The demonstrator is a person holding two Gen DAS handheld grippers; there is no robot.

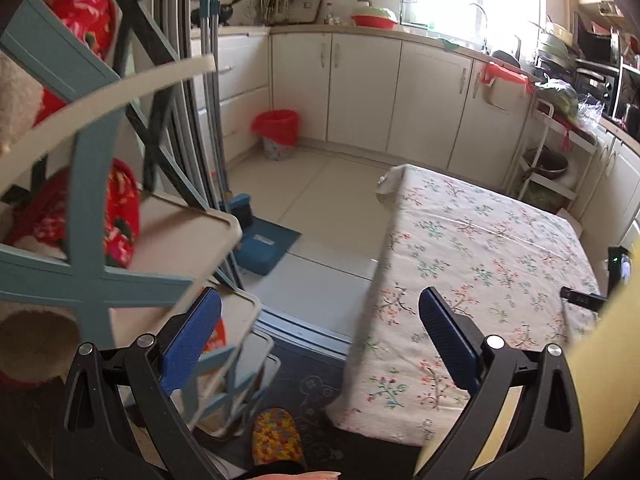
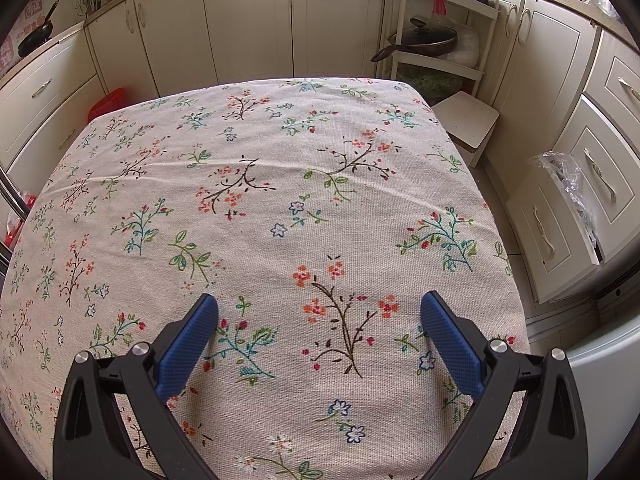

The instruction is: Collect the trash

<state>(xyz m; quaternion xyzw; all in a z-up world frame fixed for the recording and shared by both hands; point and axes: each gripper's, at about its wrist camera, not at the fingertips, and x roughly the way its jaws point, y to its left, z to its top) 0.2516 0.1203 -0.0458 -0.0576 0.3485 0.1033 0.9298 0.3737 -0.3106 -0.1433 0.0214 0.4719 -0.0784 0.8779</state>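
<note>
Two grippers, left (image 1: 320,320) and right (image 2: 319,322), fingers spread empty over bare floral table (image 2: 280,184); risk snagging cloth, red-lined bin (image 1: 276,128) far at eleven o'clock.

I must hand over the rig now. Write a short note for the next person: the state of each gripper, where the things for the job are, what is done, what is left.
Left gripper: open, holding nothing, above the floor between the shelf rack and the table.
Right gripper: open, holding nothing, over the flowered tablecloth.
Trash bin: red liner, on the floor by the cabinets, beyond the table's far left corner.
Broom and dustpan: on the floor beside the rack.
Done: cannot tell; no trash is visible on the table top.
Left: find trash elsewhere, perhaps the clear plastic bag on the open drawer at right, and take it to the bin.
</note>
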